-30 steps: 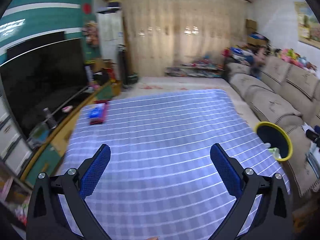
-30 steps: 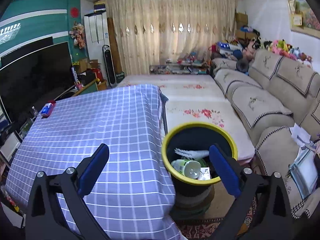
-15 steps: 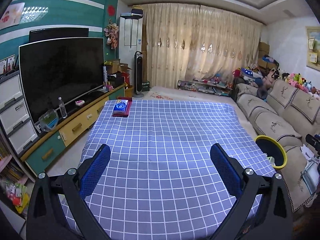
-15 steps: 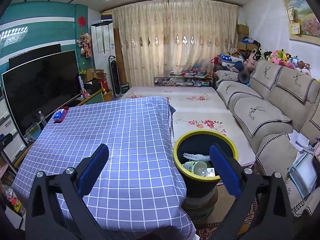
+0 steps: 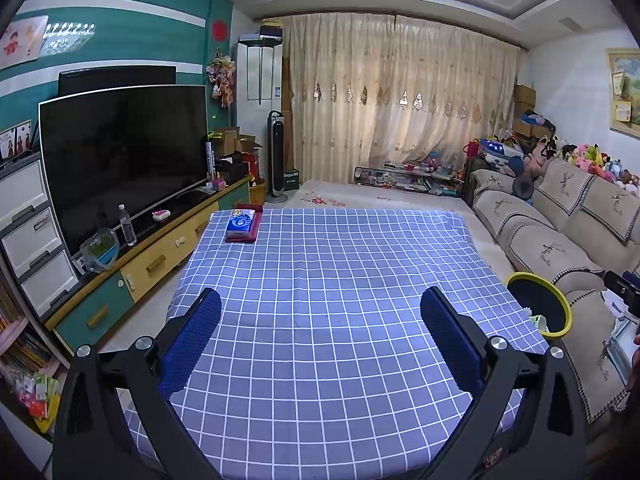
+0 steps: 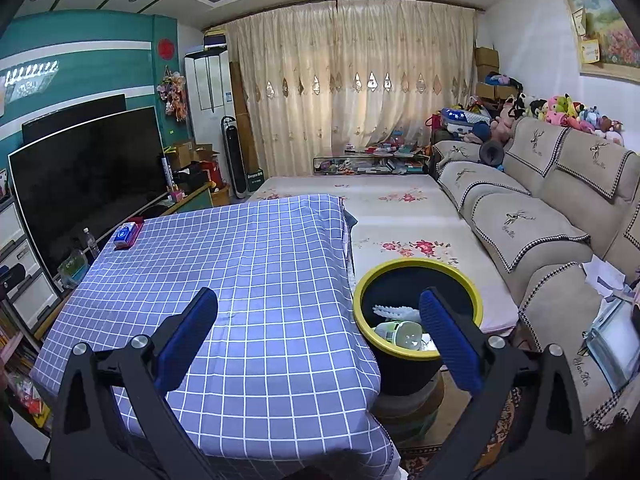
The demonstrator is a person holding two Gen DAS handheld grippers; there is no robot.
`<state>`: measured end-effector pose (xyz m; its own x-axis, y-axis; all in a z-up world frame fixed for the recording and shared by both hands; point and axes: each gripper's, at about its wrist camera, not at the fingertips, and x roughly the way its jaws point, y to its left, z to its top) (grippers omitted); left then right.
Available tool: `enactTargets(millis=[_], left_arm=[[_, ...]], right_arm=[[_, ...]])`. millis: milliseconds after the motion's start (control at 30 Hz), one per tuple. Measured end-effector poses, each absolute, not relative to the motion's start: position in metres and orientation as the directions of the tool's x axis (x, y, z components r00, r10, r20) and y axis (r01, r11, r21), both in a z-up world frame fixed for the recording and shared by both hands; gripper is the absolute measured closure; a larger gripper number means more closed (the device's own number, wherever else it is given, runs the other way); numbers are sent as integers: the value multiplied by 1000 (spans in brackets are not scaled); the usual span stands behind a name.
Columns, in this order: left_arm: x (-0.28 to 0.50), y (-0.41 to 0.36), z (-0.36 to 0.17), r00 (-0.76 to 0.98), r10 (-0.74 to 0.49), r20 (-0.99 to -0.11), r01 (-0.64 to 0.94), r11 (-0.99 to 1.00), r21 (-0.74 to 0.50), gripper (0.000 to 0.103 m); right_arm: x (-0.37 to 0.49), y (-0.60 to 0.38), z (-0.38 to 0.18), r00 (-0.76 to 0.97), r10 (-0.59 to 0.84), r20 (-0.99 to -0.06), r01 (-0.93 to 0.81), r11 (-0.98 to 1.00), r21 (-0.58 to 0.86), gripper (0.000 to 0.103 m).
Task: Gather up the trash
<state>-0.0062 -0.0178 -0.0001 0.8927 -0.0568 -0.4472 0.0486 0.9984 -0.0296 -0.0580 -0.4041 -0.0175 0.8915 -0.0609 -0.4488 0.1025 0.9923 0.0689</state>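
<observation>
A black bin with a yellow rim [image 6: 416, 280] stands on the floor at the table's right side and holds a pale green cup [image 6: 404, 334] and white scraps. The same bin [image 5: 538, 306] shows at the right edge of the left wrist view. My right gripper [image 6: 318, 312] hangs open above the table's near right corner, its right finger over the bin's rim. High over the near end of the blue checked tablecloth [image 5: 332, 280], my left gripper [image 5: 320, 320] is open and holds nothing. A blue tissue pack on a red tray [image 5: 242, 224] lies at the table's far left corner.
A beige sofa [image 6: 540, 216] runs along the right wall, with paper and a clear folder on its near seat. A large TV [image 5: 120, 152] on a low cabinet lines the left side. A floral mat [image 6: 400, 216] covers the floor beyond the table.
Both grippers have risen and pulled back, so the views widen and the whole table shows. The bin looks smaller. Both stay open and hold nothing.
</observation>
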Motion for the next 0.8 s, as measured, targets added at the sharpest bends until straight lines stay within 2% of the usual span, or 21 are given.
enactTargets(millis=[800], left_arm=[[5, -28, -4, 877, -74, -475, 68, 997, -31, 5]], right_arm=[[-58, -407, -19, 890, -52, -452, 96, 993, 74, 7]])
